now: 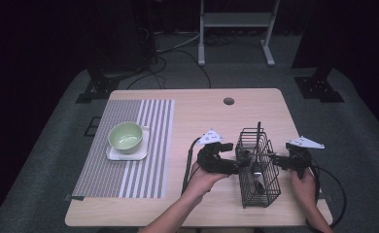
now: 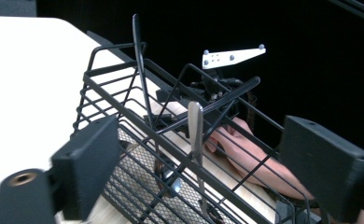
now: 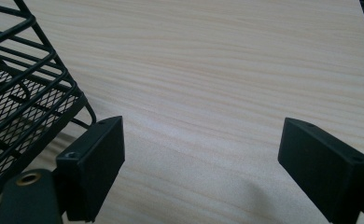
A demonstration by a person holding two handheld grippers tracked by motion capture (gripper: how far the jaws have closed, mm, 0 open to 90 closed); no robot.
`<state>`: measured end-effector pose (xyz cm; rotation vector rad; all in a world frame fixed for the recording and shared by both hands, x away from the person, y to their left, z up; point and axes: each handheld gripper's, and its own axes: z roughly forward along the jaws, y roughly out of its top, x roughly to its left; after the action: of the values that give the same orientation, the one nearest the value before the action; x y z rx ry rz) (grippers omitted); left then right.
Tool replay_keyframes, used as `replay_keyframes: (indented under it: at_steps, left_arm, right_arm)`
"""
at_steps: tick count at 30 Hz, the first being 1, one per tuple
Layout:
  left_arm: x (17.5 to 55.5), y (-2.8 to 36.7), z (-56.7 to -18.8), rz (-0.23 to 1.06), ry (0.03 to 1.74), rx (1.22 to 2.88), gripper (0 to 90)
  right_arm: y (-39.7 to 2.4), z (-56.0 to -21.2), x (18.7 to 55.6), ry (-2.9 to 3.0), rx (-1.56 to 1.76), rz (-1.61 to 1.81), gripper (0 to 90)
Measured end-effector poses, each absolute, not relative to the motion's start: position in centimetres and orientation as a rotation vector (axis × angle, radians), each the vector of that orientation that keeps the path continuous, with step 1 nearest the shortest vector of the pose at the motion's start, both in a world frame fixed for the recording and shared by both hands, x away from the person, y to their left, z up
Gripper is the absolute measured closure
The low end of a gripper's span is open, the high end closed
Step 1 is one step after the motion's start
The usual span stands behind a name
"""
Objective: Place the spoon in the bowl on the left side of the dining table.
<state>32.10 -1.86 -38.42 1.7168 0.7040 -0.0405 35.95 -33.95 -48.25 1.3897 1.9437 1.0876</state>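
Black wire basket point(image 1: 258, 167) w/ utensils point(image 1: 256, 171) sits on table point(image 1: 197, 116) btwn both grippers: left gripper point(image 1: 233, 155) at its left side, jaws wide open & holding nothing, right gripper point(image 1: 273, 158) just right of it, jaws also wide open, empty.

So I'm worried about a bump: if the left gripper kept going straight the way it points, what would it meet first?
Most likely the black wire basket: its near side wall lies right between the left gripper's open jaws, with the utensils just behind.
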Motion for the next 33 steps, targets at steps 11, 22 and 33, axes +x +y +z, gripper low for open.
replay_keyframes:
  at_steps: [11, 22, 33]
  left_arm:
    - [32.24, -2.31, -38.23, -0.031, 0.688, 1.725, 20.3]
    - [32.5, -2.29, -38.11, -0.023, 0.695, 1.722, 39.4]
    - [32.66, -2.24, -38.52, -0.03, 0.699, 1.73, 61.3]
  right_arm:
    - [-33.97, -48.25, 35.94, 1.943, 1.389, 1.091, 13.6]
    - [-33.96, -48.25, 35.94, 1.944, 1.388, 1.092, 13.6]
    - [-33.96, -48.25, 35.95, 1.946, 1.386, 1.093, 13.6]
